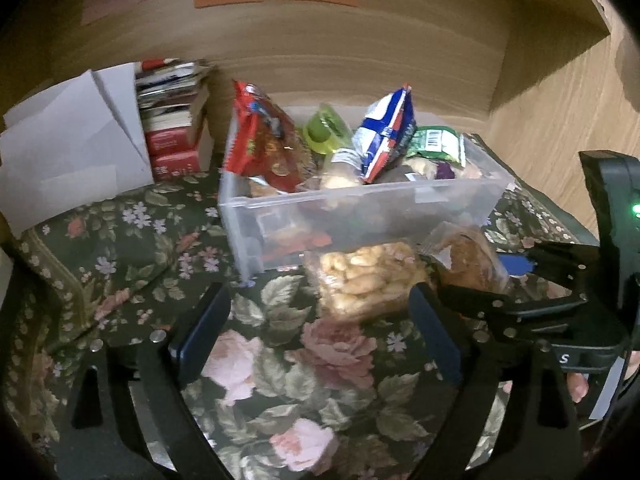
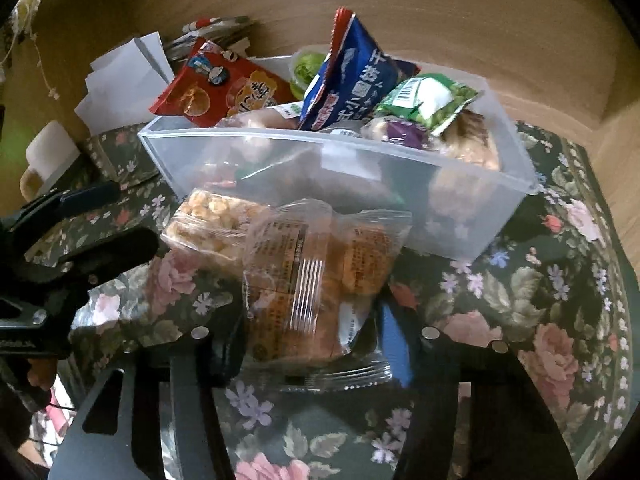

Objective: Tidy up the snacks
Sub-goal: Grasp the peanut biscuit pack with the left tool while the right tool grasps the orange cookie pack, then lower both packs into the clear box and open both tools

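Note:
A clear plastic bin (image 1: 360,208) (image 2: 400,184) holds several snacks: a red bag (image 1: 260,140) (image 2: 224,88), a blue bag (image 1: 386,132) (image 2: 352,80), a green pea packet (image 1: 436,144) (image 2: 428,98) and a green cup (image 1: 324,130). A clear pack of puffed snack (image 1: 364,280) (image 2: 212,220) lies on the cloth in front of the bin. My left gripper (image 1: 316,332) is open just before it. My right gripper (image 2: 312,340) is shut on a clear-wrapped pastry packet (image 2: 316,280) (image 1: 468,260), held near the bin's front wall.
A floral tablecloth (image 1: 320,380) (image 2: 540,300) covers the table. White paper boxes (image 1: 68,152) (image 2: 120,76) and stacked books (image 1: 172,120) stand at the back left. Wooden walls (image 1: 360,52) close the back and right. A white mug (image 2: 48,156) sits at left.

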`<state>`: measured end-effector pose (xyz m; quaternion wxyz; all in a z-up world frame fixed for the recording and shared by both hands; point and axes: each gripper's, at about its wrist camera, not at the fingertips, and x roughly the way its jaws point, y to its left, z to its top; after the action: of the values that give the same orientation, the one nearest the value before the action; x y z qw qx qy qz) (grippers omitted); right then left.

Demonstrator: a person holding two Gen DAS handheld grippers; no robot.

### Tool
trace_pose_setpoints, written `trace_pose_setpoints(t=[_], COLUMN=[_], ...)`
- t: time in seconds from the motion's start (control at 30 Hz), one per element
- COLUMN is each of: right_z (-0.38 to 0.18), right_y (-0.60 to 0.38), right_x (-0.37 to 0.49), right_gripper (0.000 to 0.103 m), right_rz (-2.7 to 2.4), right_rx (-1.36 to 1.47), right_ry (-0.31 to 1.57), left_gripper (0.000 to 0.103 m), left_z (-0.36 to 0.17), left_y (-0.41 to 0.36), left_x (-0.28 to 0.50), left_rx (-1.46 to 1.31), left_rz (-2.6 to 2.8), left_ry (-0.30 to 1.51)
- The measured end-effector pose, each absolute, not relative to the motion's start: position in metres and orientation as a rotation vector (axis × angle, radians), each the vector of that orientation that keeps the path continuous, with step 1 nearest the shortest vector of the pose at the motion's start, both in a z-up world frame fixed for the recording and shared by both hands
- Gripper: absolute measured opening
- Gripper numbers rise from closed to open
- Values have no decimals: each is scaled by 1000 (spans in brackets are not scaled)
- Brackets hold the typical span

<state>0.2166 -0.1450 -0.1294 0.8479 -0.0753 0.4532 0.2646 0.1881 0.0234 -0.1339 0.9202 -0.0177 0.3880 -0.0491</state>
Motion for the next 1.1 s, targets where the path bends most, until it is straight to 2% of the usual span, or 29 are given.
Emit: trace_pose_setpoints(t=[0.53, 0.67, 0.83, 1.1], right_z=[-101, -101, -96, -70], right_y=[-209, -208, -205, -193], right_x=[210, 211, 212, 216], right_gripper=[50, 50, 50, 50], right_rz=[481, 483, 490, 506], right_rx=[-68, -63, -64, -63], right_ry=[850, 845, 829, 737], left_gripper=[96, 80, 77, 77], left_z=[-168, -171, -160, -110], left_y=[-26, -26, -16, -6], left_x=[243, 246, 229, 201], left_rx=[6, -5, -17, -72], left_rz=[-147, -143, -137, -159], left_ry=[921, 933, 884, 743])
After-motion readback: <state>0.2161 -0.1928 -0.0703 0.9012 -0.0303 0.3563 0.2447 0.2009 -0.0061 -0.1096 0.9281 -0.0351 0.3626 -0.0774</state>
